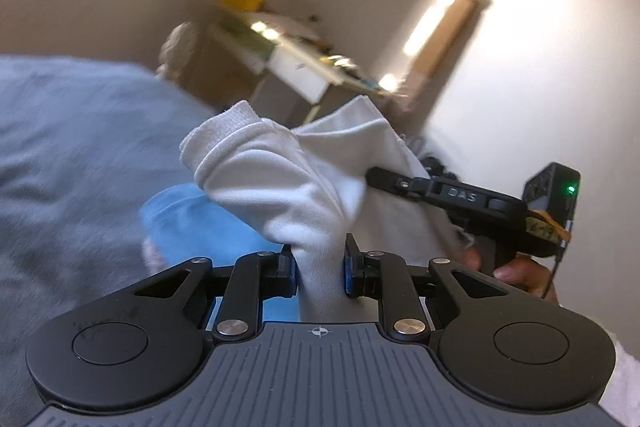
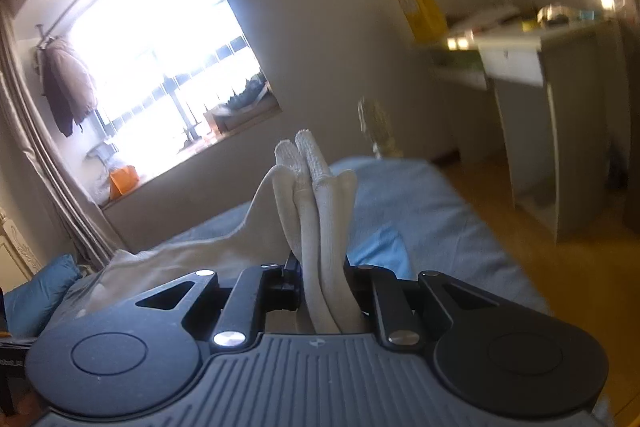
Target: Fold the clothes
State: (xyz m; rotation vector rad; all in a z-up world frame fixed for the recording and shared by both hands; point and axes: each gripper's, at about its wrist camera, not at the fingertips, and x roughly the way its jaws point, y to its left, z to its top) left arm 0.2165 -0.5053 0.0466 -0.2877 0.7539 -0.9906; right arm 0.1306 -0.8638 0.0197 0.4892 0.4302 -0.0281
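A white garment (image 1: 288, 179) hangs bunched above the grey-blue bed (image 1: 80, 147). My left gripper (image 1: 320, 259) is shut on a gathered fold of it; ribbed hems flop over to the left. In the left wrist view my right gripper (image 1: 376, 179) comes in from the right, its black fingers buried in the same cloth, a hand (image 1: 516, 271) on its handle. In the right wrist view my right gripper (image 2: 322, 279) is shut on stacked ribbed edges of the white garment (image 2: 316, 195), which stand up between the jaws; the rest drapes away to the left.
A light blue cloth (image 1: 200, 223) lies on the bed under the garment; it also shows as a blue cloth (image 2: 380, 243) on the bed (image 2: 420, 211). A desk (image 2: 532, 67) with clutter and a yellow box (image 2: 420, 9) stands beyond. A bright window (image 2: 160, 67) is at left.
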